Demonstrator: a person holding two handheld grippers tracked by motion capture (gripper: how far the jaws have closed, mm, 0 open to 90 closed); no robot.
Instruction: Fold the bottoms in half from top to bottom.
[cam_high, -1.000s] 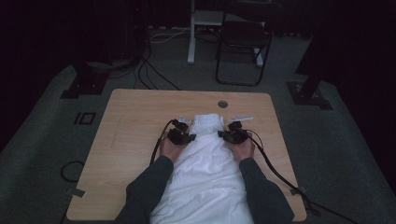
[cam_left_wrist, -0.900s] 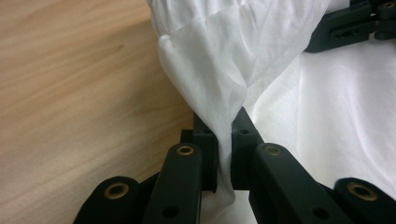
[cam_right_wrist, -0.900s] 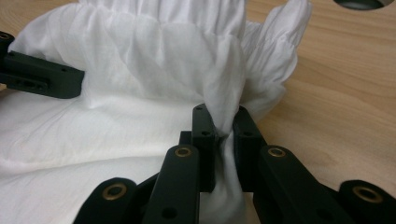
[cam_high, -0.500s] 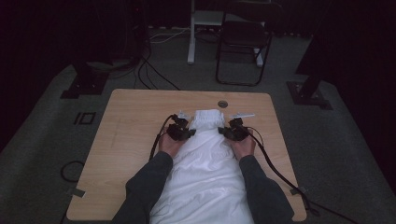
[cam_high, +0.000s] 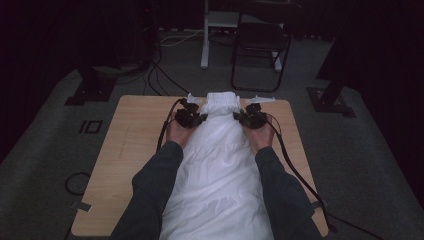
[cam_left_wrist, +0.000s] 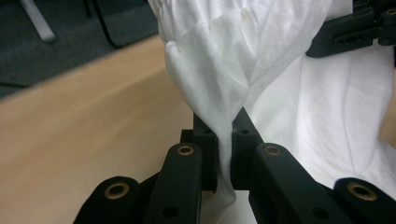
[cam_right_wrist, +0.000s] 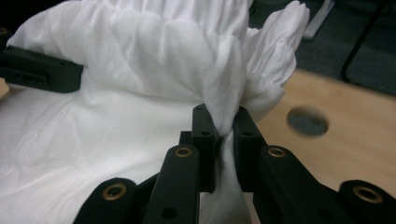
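A white garment (cam_high: 220, 170) with a gathered top edge lies lengthwise down the middle of the wooden table (cam_high: 135, 150), its top raised off the wood. My left gripper (cam_high: 192, 116) is shut on the garment's left top corner; the cloth (cam_left_wrist: 219, 84) is pinched between its black jaws. My right gripper (cam_high: 248, 117) is shut on the right top corner, with bunched cloth (cam_right_wrist: 224, 93) squeezed between its jaws. Both hands hold the gathered edge (cam_high: 221, 100) stretched between them above the table's far end.
A round cable hole (cam_right_wrist: 307, 122) sits in the table just right of the right gripper. Beyond the far edge stand a black folding chair (cam_high: 260, 45) and a white post (cam_high: 205, 35). Cables trail on the grey floor and from each gripper.
Both hands have lifted and moved toward the table's far edge, carrying the garment's gathered top up and away from the person. Both grips have stayed shut on the cloth.
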